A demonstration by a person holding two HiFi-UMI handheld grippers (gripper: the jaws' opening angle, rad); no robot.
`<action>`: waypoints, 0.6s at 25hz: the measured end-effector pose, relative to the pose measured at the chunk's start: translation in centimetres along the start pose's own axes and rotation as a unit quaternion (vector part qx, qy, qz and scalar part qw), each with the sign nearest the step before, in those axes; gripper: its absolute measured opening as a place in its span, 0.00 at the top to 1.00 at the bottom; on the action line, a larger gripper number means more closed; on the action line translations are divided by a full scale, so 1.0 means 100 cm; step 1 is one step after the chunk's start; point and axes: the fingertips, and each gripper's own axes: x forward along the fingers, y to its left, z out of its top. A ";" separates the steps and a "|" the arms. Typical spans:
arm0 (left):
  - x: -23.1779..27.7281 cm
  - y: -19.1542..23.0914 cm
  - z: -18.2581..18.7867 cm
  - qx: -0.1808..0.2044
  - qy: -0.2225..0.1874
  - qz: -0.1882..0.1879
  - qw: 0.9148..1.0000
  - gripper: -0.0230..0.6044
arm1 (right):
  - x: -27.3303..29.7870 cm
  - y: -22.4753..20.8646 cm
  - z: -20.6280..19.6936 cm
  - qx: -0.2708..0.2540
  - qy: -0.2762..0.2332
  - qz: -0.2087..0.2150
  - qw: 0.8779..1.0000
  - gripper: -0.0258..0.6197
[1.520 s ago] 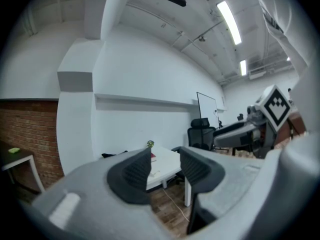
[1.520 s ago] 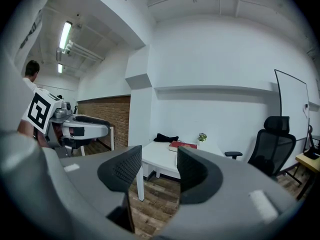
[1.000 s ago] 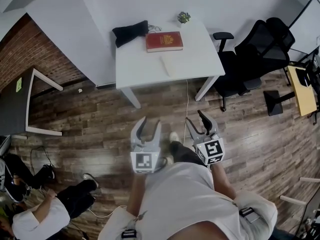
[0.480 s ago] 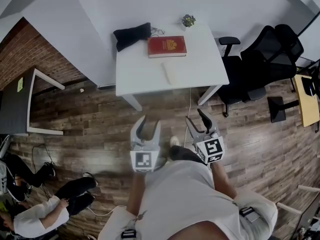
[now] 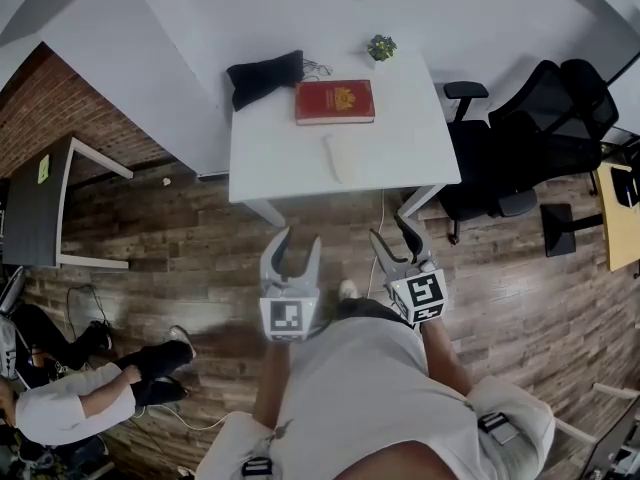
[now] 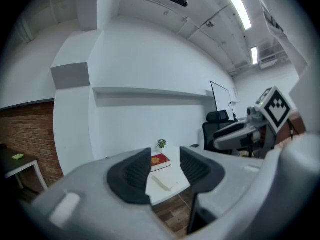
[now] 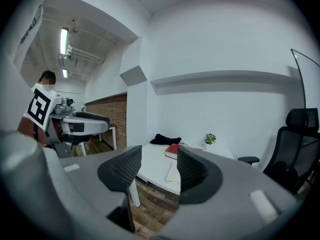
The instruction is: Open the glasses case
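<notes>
Standing against the far white wall (image 5: pixel 200 18), a white rectangular table (image 5: pixel 400 148) takes up the middle of the room. On it, nearest the front edge, lies the slim white glasses case (image 5: pixel 340 158), closed and flat, with bare tabletop all round it. Just beyond the case is a red hardcover book with gold print (image 5: pixel 334 101). A black fabric pouch (image 5: pixel 265 76) sits at the far left corner and a small green potted plant (image 5: pixel 381 47) at the far right corner.

The floor is dark wooden planks (image 5: pixel 180 238). To the left runs a red brick wall (image 5: pixel 40 98), with a dark desk on white legs (image 5: pixel 30 208) beside it that carries a small green note (image 5: pixel 38 169). To the right of the table stand two black office chairs (image 5: pixel 520 138). A person in a white top (image 5: pixel 70 418) sits on the floor at the near left.

Both tongs hang over the floor on the near side of the table, well apart from the case. The left gripper (image 5: pixel 298 240) has its jaws spread with nothing between them, and the right gripper (image 5: pixel 390 233) likewise holds its jaws apart and empty; each gripper view shows the table and case through the gap.
</notes>
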 end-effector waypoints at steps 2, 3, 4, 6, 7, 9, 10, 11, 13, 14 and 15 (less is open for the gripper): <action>0.009 -0.001 0.001 0.018 -0.006 0.000 1.000 0.68 | 0.005 -0.008 0.002 0.000 -0.004 0.004 1.000 0.63; 0.013 -0.001 0.002 0.025 -0.007 0.001 1.000 0.68 | 0.007 -0.012 0.002 0.001 -0.005 0.006 1.000 0.63; 0.016 -0.001 0.002 0.027 -0.006 0.003 1.000 0.68 | 0.009 -0.015 0.002 0.002 -0.005 0.008 1.000 0.63; 0.022 -0.003 0.004 0.022 -0.001 0.006 1.000 0.68 | 0.013 -0.021 0.002 0.004 -0.005 0.013 1.000 0.63; 0.024 -0.003 0.003 0.017 0.004 0.009 1.000 0.68 | 0.016 -0.023 0.001 0.004 -0.004 0.015 1.000 0.63; 0.029 -0.003 0.003 0.010 0.011 0.015 1.000 0.68 | 0.021 -0.028 -0.001 0.006 -0.002 0.018 1.000 0.63; 0.031 -0.002 0.003 0.014 0.008 0.016 1.000 0.68 | 0.023 -0.030 -0.002 0.008 -0.002 0.019 1.000 0.63; 0.034 -0.001 0.005 0.021 0.005 0.017 1.000 0.68 | 0.025 -0.032 -0.002 0.009 -0.002 0.020 1.000 0.63; 0.037 0.000 0.005 0.019 0.005 0.020 1.000 0.68 | 0.028 -0.035 -0.002 0.010 -0.002 0.023 1.000 0.63; 0.038 0.001 0.004 0.010 0.010 0.024 1.000 0.68 | 0.030 -0.036 -0.002 0.009 -0.002 0.026 1.000 0.63; 0.040 0.003 0.003 0.003 0.014 0.028 0.999 0.68 | 0.033 -0.037 -0.002 0.008 -0.002 0.028 1.000 0.63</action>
